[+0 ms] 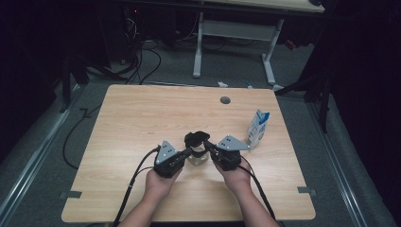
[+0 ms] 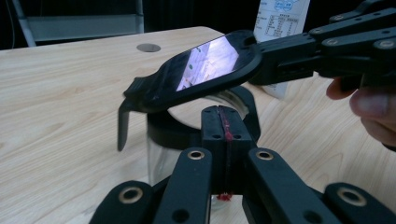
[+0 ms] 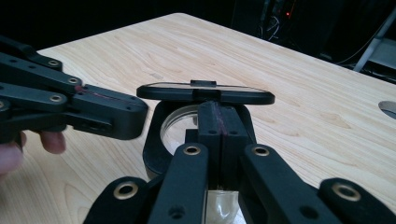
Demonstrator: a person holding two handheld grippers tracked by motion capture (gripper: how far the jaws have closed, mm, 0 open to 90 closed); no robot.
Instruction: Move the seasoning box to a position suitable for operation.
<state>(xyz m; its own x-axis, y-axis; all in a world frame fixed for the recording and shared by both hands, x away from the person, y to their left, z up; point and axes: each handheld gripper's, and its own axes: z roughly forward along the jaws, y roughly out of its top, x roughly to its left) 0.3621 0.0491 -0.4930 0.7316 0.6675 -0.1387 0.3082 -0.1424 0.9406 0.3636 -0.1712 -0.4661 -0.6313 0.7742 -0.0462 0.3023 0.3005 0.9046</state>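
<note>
High view: two forearms enter at the bottom centre of the frame, each hand on a gripper, on a wooden desk point(image 1: 132, 118). Left gripper point(image 1: 188, 152) and right gripper point(image 1: 208, 147) meet just below frame centre at a clear glass jar point(image 1: 197, 159) with a black collar. A black lid point(image 1: 196, 137) sits tilted over the jar's mouth. Right of the jar, mid-right of the frame, a white and blue carton point(image 1: 257, 128) stands upright, apart from the grippers. A round grey hole point(image 1: 225, 100) lies in the desk above centre. Beyond the desk, at the top of the frame, a white-legged table point(image 1: 236, 33) and loose cables on grey floor.

Left gripper view: the left gripper point(image 2: 226, 140) at bottom centre has its jaws pressed together, a red seam between them, at the jar point(image 2: 163, 154) collar's near rim; whether it pinches the rim I cannot tell. Above, the lid point(image 2: 196, 74) is raised and tilted, its glossy top reflecting light, a tab hanging at its left end. The right gripper point(image 2: 254, 63) comes in from the upper right and clamps the lid's right edge. Carton point(image 2: 280, 18) at top right, hole point(image 2: 148, 47) at upper left.

Right gripper view: the right gripper point(image 3: 217, 116) at centre is closed on the lid point(image 3: 205, 93), seen edge-on and level. Jar point(image 3: 177, 126) mouth lies below it. The left gripper point(image 3: 135, 114) reaches in from the left, jaws closed, at the collar.
</note>
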